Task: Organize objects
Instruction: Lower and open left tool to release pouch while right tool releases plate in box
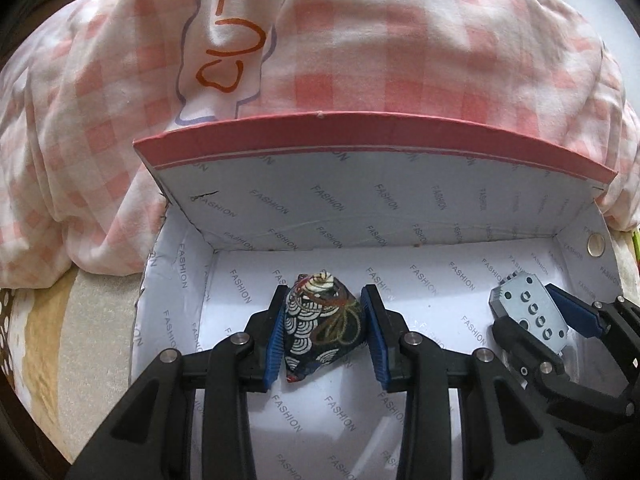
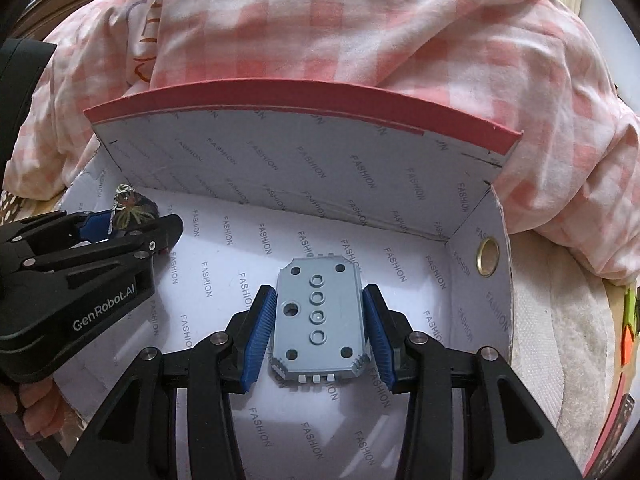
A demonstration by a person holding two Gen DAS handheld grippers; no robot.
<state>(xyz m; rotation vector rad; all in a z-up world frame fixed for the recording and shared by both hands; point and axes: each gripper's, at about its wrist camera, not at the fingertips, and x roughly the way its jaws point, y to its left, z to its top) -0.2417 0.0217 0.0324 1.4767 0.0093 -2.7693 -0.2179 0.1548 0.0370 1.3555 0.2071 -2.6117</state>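
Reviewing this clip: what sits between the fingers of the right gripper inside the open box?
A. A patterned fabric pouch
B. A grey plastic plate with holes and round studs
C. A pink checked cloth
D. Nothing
B: in the right wrist view the grey plate lies between the blue pads of the right gripper over the box floor; the fabric pouch is in the left gripper.

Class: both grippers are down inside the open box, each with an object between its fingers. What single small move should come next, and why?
Probably open both grippers and let go. The left gripper has the patterned fabric pouch and the right gripper the grey metal plate low over the floor of the box, apart from each other, so each seems ready to be released.
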